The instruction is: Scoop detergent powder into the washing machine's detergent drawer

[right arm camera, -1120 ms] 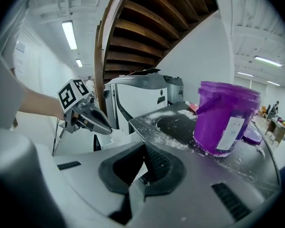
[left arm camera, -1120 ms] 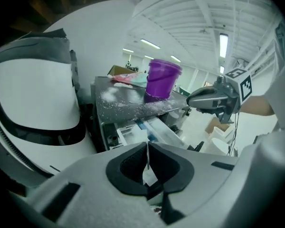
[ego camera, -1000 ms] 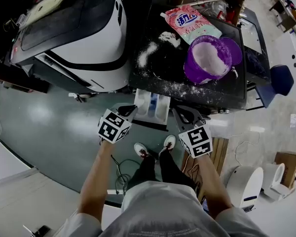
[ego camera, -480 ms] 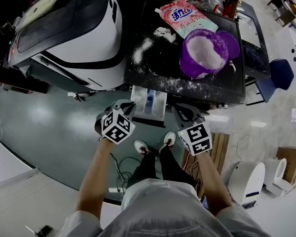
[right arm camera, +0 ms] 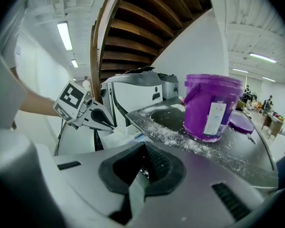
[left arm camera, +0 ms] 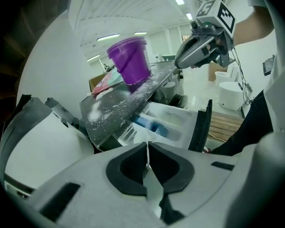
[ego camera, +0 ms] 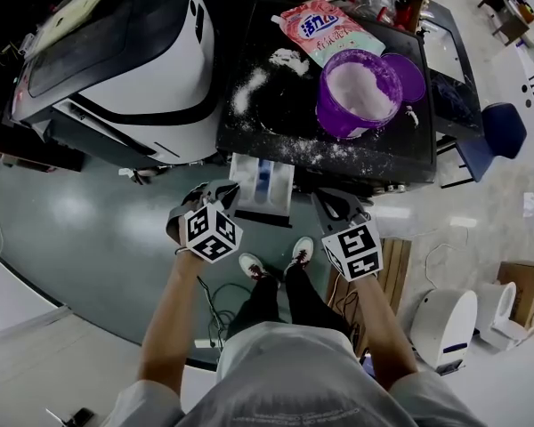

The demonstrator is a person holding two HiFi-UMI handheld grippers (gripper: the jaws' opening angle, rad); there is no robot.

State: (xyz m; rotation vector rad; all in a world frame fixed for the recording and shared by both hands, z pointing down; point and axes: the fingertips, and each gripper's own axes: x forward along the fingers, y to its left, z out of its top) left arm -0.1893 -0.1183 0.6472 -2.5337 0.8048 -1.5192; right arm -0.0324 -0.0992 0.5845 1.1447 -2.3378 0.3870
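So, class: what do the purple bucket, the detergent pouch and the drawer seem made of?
Purple bucket: probably plastic, with a glossy wall and moulded rim.
Detergent pouch: likely soft plastic film, shiny, printed, lying flat.
Drawer: seemingly white moulded plastic with compartments.

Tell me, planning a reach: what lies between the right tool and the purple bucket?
Only the black top strewn with spilled powder; right gripper view.

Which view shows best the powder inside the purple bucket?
The head view: it looks down into the open purple bucket and shows the white powder inside. Both gripper views show only its outer wall, from the side.
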